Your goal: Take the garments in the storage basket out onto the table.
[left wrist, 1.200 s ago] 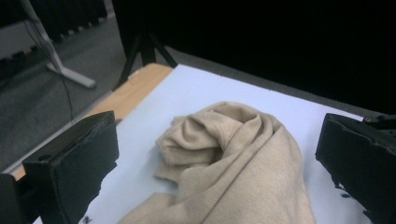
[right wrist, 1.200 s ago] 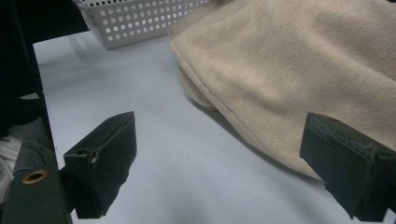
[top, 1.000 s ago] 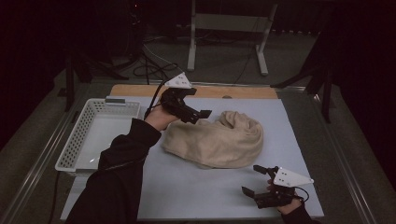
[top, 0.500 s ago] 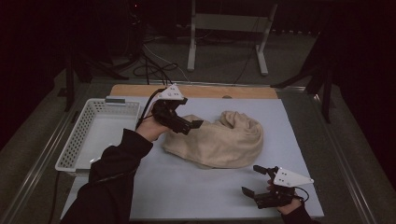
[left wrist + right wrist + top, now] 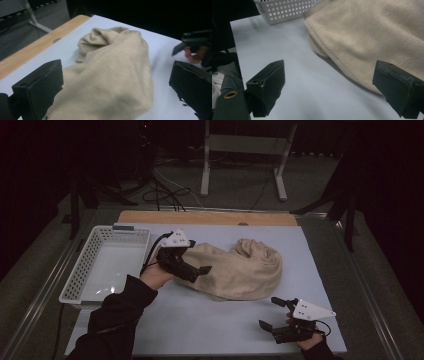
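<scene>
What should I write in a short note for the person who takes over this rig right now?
Left hand-held gripper: open, jaws on either side of the left end of the beige cloth, nothing clamped.
Right hand-held gripper: open, holds nothing, near the table's front right, apart from the cloth.
Cloth: bunched in the middle of the table mat.
White basket: on the left, nothing in it.
Done: nothing that shows in how things lie.
Left: probably grip the cloth; the goal for it is unclear.
</scene>
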Tool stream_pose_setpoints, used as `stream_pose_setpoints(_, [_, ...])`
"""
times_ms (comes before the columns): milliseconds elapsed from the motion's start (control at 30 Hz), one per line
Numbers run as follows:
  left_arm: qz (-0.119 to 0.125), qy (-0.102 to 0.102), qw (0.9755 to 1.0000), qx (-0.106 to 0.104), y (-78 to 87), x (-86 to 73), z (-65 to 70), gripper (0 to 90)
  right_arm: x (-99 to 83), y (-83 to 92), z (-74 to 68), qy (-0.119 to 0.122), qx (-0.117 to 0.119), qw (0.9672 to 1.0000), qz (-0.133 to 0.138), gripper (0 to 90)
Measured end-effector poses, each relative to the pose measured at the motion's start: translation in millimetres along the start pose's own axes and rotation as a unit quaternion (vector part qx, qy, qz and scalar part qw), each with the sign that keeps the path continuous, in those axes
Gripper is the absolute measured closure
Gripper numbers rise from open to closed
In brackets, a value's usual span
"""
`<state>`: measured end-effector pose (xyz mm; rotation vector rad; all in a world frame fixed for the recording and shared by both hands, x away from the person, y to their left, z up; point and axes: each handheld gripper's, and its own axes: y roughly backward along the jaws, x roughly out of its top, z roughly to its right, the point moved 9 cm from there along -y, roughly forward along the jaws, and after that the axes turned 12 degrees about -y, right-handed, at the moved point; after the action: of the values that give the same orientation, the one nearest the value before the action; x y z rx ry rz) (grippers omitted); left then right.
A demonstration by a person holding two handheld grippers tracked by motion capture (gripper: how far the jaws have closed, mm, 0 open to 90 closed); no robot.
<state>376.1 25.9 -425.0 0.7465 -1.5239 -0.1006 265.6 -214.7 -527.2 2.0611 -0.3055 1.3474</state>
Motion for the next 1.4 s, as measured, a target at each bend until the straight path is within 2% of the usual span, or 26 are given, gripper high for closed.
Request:
stream_pose_setpoints(200, [-0.003, -0.002, 0.9999, -0.014, 0.3, -12.9, 16.9, 0.0, -1.8, -1.4, -0.9, 0.004, 0.001, 1.0, -0.006, 11.2])
stream_pose_setpoints(367, [-0.01, -0.014, 0.9996, -0.022, -0.5, -24.2, 31.7, 0.0, -1.4, -1.0, -0.7, 0.004, 0.001, 1.0, -0.005, 11.2])
stream_pose_setpoints(600, [-0.013, -0.008, 0.9992, -0.038, -2.8, -41.5, 49.7, 0.0, -0.6, -0.9, -0.3, 0.005, 0.0, 1.0, -0.002, 11.2])
stream_pose_setpoints(667, [-0.016, -0.011, 0.999, -0.041, -3.4, -47.1, 54.2, 0.0, -1.0, -0.9, -0.4, 0.005, 0.0, 1.0, -0.003, 11.2])
stream_pose_setpoints(867, [-0.03, -0.017, 0.9974, -0.063, -6.5, -65.6, 71.8, 0.0, -0.8, -0.8, -0.1, 0.004, -0.001, 1.0, -0.003, 11.2])
stream_pose_setpoints(933, [-0.021, -0.007, 0.9971, -0.073, -5.8, -68.6, 76.8, 0.0, -0.5, -1.1, -0.3, 0.005, 0.0, 1.0, -0.003, 11.2])
stream_pose_setpoints(1400, [-0.053, -0.014, 0.9939, -0.095, 0.3, -108.9, 103.1, 0.0, 0.0, -0.5, 0.4, 0.006, -0.003, 1.0, -0.001, 11.2])
